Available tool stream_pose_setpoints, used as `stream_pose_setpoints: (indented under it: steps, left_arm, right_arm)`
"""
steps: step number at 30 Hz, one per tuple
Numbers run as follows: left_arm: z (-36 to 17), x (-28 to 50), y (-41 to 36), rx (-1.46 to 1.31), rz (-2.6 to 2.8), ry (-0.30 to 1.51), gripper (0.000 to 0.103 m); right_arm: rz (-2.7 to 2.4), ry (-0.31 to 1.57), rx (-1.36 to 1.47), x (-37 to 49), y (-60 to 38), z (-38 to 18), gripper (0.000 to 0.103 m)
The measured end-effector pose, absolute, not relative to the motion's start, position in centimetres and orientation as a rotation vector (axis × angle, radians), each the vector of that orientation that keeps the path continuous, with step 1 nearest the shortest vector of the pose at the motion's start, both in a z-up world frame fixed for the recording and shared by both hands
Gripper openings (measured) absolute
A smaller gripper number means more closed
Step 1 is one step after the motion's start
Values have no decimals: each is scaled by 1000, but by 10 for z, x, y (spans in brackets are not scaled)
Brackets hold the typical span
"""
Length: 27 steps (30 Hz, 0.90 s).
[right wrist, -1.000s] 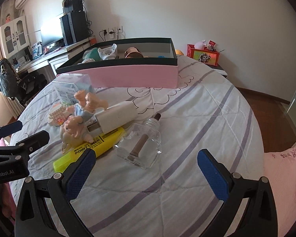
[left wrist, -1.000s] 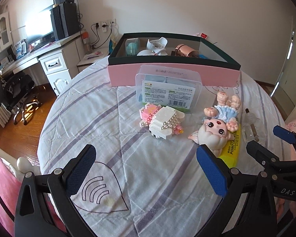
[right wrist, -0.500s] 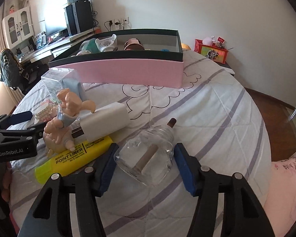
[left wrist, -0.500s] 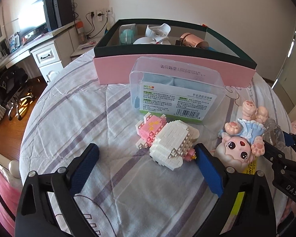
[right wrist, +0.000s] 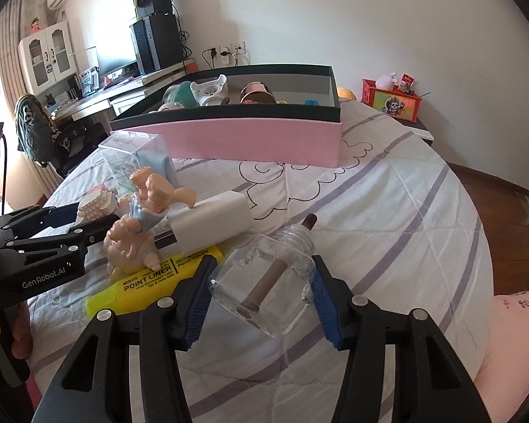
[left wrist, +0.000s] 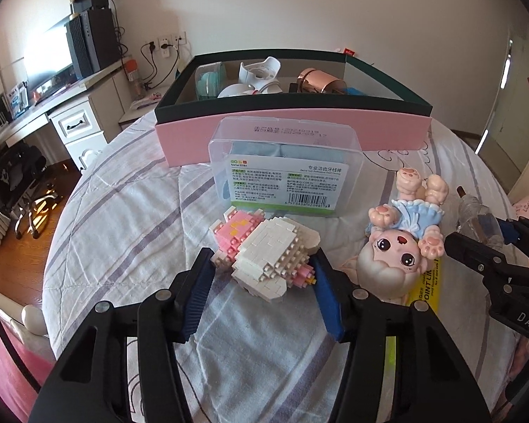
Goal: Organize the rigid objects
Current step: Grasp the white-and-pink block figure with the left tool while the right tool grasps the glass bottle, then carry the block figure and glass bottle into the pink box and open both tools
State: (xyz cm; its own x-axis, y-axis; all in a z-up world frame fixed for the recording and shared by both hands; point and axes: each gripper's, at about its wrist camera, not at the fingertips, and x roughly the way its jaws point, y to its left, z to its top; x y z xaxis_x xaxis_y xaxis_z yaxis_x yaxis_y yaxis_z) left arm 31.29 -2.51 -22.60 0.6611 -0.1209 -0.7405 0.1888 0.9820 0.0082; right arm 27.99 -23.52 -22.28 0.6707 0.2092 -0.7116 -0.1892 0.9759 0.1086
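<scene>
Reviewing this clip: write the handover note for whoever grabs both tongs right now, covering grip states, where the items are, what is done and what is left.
Left tongs: jaws closing around the pink-and-white brick-built toy, which lies on the striped bedsheet.
Right tongs: jaws closing around the clear glass bottle; no lift yet.
Done: the pink box with dark green rim already holds a rose-gold cylinder and white and teal items.
Left: both gripped items, the clear plastic floss-pick case, the pink-haired doll, the yellow highlighter and the white rectangular block.
</scene>
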Motion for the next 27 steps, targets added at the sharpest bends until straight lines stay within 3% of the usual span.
stream_pose_setpoints:
  steps: [15, 27]
  left_arm:
    - [-176, 273, -18, 45, -206, 708, 55]
    - [-124, 328, -36, 144, -240, 613, 55]
  right_arm:
    - [317, 672, 14, 262, -198, -176, 54]
    - [363, 609, -44, 317, -193, -137, 55]
